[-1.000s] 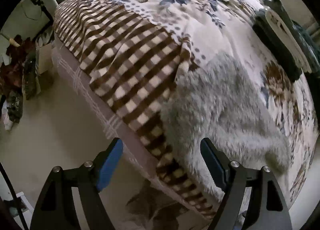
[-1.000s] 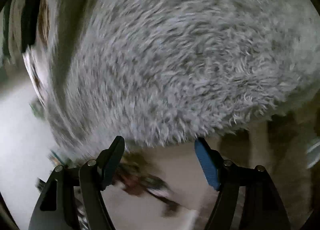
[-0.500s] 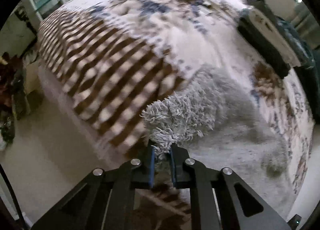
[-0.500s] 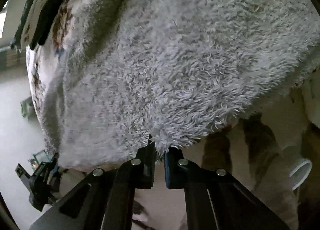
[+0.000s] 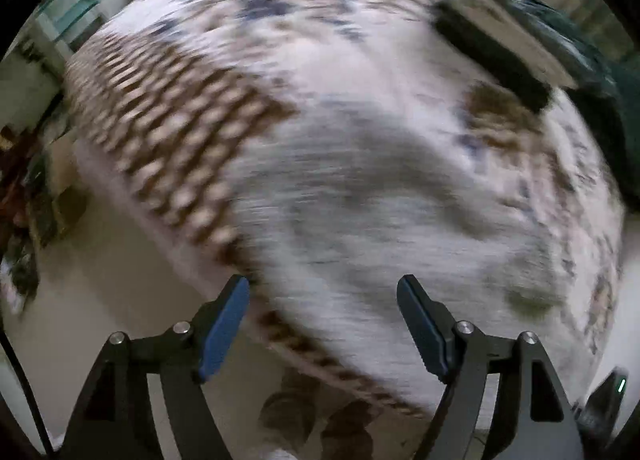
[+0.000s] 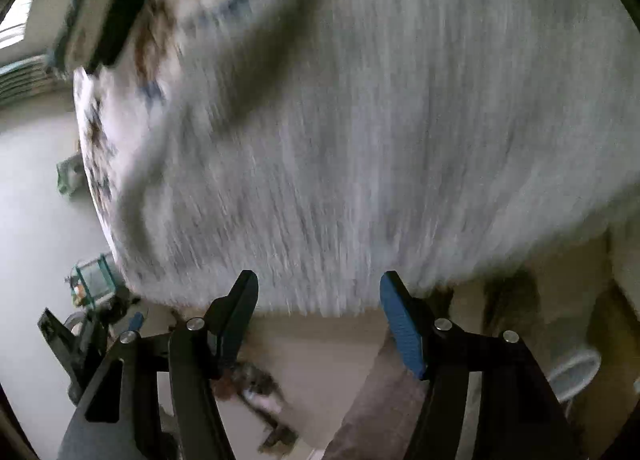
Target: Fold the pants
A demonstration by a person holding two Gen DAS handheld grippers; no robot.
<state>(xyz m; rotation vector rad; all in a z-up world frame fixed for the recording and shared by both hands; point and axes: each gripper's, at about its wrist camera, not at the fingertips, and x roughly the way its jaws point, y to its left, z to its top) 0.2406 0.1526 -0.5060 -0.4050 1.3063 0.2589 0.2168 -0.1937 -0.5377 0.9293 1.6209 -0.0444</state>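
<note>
While both views are smeared by motion, we can make out the left tongs (image 5: 322, 324) and the right tongs (image 6: 318, 320) with jaws opening wide and nothing between them. Just beyond both pairs of tips, the pants (image 5: 380, 211), a shaggy pale grey fleece, lie bunched on the bed (image 5: 320, 39) near its edge. We judge the folding unfinished, since the heap looks rumpled, though blur hides any crease.

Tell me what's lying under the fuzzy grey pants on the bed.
The grey pants lie on a floral bedspread, beside a brown checked blanket near the bed's edge. Whatever lies directly beneath the pants is covered, and the pictures are blurred.
</note>
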